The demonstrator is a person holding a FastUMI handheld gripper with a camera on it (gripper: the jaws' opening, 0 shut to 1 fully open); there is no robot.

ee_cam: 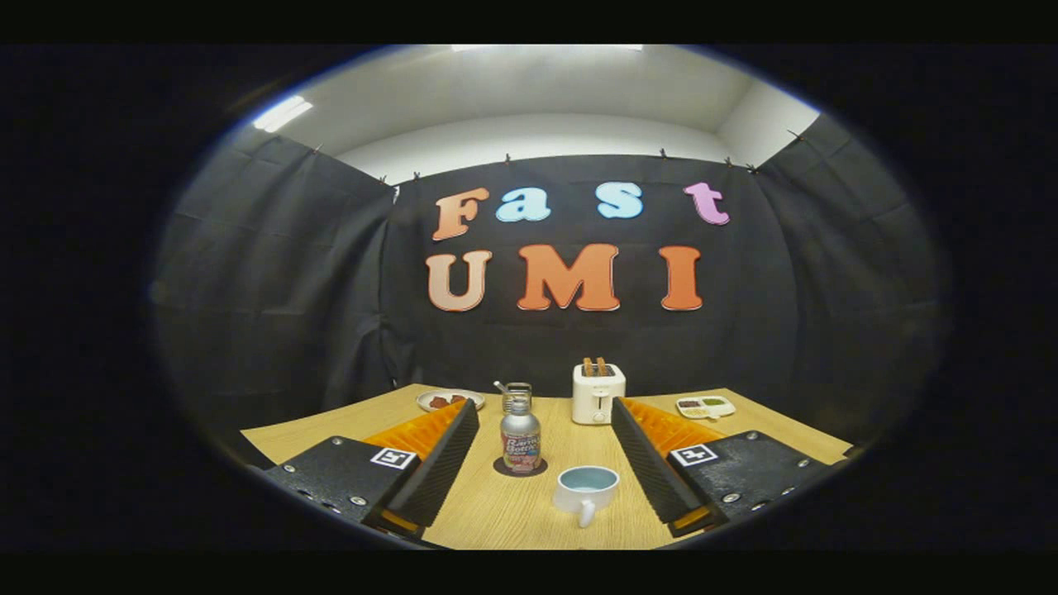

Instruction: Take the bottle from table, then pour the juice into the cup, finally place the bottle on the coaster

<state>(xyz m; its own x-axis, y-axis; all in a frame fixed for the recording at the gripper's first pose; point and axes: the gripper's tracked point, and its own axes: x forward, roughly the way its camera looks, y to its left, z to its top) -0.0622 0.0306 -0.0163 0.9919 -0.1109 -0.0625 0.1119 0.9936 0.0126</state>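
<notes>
Wood table (496, 512) lies under the wide-open, empty gripper (545, 463); between its fingers, bottle (521, 438) stands on coaster (504, 470) beside cup (585, 487).

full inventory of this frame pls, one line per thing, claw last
bottle: 1, silver with a printed label, upright on the coaster, between the fingers
coaster: 1, dark, round, under the bottle
cup: 1, white outside and pale blue inside, handle toward the camera, beside the bottle and nearer than it
toaster: 1, white, two brown slices in its slots, behind the cup
glass jar: 1, clear, a utensil standing in it, behind the bottle
plate: 1, white, reddish food on it, back of the table by one finger
tray: 1, white, divided, dark and green fillings, back of the table by the other finger
table: 1, light wood
claw: 1, fingers open wide, holding nothing
</notes>
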